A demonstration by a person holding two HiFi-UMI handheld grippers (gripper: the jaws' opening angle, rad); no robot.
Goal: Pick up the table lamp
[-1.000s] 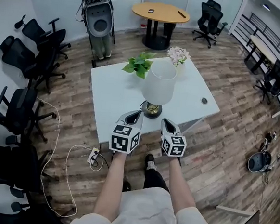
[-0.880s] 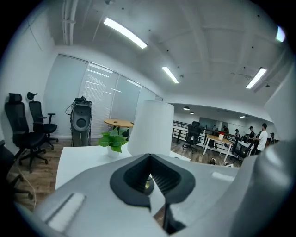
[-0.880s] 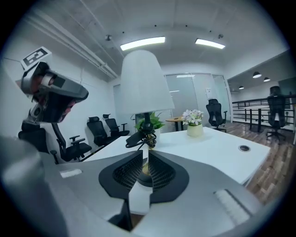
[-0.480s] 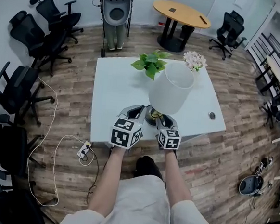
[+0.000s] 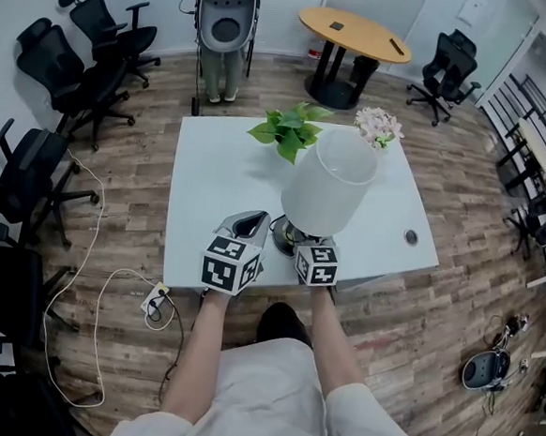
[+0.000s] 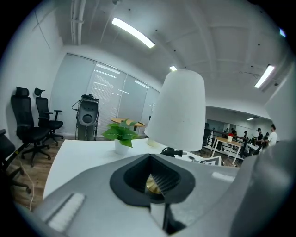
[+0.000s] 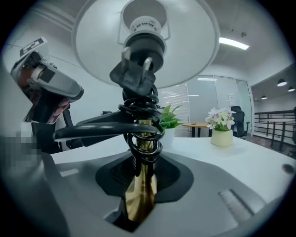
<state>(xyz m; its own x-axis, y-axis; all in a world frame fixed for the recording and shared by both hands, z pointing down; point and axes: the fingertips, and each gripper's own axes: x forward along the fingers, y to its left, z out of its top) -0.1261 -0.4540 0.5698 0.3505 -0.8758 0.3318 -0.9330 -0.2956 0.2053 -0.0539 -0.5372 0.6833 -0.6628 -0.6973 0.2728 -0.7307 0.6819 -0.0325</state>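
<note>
The table lamp (image 5: 327,184) has a white shade, a brass stem and a round base, and stands near the front edge of the white table (image 5: 210,184). My right gripper (image 5: 314,255) is under the shade, shut on the brass stem (image 7: 141,196). A black cord (image 7: 138,134) is wound around the stem, and its plug (image 7: 136,69) sticks out below the bulb socket. My left gripper (image 5: 242,233) sits just left of the base with its jaws together and nothing held. Through its jaw recess (image 6: 155,183) a bit of brass shows, with the lamp shade (image 6: 178,111) ahead.
A green potted plant (image 5: 284,133) and a pot of pale flowers (image 5: 377,126) stand at the table's far side. A small round dark fitting (image 5: 410,236) lies near the right edge. Office chairs (image 5: 32,165) line the left, and a power strip (image 5: 156,302) with cable lies on the floor.
Both grippers moved forward to the lamp's foot. The right one slid under the shade and closed on the stem. The left one came up beside the base.
</note>
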